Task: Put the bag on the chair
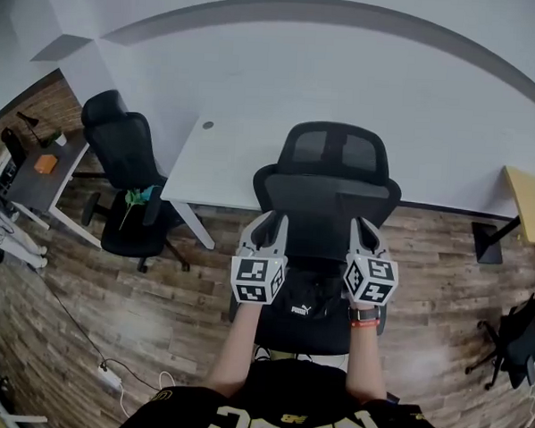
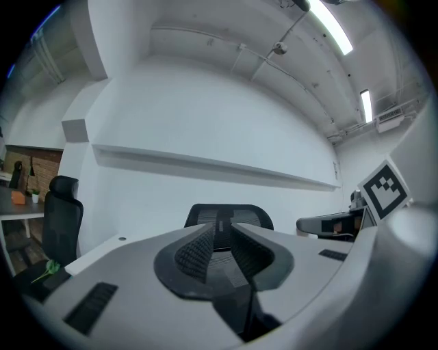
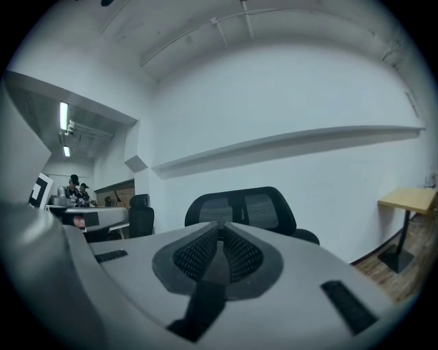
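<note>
Head view: black fabric bag with a white logo (image 1: 309, 311) lies on the seat of the black mesh-back office chair (image 1: 327, 189), just in front of the person's body. Both grippers hang above it, pointing level at the chair back, not touching the bag.

Left gripper (image 1: 272, 220): jaws almost together with a thin slit between the ribbed pads, nothing in it; chair headrest shows through the gap. Right gripper (image 1: 365, 224): pads pressed tip to tip, empty.

Step, judged: bag is already placed and let go, so the task looks as good as done. Next move would only be to pull both grippers clear without snagging the bag. A look at whether it sits stable on the seat is worth it, since its front edge is partly hidden under the marker cubes.

Writing: white leaping-cat logo with "PUMA" on the bag top. Big pale letters on the person's black shirt (image 1: 292, 425), seen upside down, not safely readable. Black-and-white square markers on both cubes, no text. Long white desk (image 1: 217, 161) behind the chair, no labels.
</note>
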{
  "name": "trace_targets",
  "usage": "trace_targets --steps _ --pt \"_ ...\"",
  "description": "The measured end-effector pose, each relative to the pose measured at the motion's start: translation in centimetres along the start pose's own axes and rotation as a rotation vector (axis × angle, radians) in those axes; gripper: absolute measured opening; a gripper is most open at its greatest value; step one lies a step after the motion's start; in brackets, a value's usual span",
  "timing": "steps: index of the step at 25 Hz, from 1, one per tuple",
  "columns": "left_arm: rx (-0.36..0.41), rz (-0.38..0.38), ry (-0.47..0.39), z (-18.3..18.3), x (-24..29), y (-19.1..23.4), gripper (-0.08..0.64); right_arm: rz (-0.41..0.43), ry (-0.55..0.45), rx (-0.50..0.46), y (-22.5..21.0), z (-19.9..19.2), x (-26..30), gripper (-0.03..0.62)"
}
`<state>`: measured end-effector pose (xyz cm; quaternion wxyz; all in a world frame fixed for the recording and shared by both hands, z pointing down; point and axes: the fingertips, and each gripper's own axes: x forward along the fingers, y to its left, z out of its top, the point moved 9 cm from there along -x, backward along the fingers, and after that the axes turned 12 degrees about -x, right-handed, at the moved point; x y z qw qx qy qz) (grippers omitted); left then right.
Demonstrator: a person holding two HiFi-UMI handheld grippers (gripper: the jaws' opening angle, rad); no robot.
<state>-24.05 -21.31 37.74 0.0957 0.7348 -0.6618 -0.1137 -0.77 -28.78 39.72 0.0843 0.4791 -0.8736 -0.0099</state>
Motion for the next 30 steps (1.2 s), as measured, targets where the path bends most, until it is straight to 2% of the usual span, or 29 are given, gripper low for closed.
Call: trace_targets --steps 5,9,30 --pt "0.007 0.004 -0.008 0.5 0.0 -0.3 0.044 0.018 -0.018 -0.028 0.7 0.9 0.0 0.009" --pt "0.003 0.003 -0.005 0.5 0.2 -0.3 0.018 0.026 -0.025 -0.041 0.9 1.2 0.0 0.009" --pt "-0.033 -0.028 0.04 -1.3 0.4 0.7 0.014 0.006 0.013 -0.023 0.8 -0.2 -0.4 0.009"
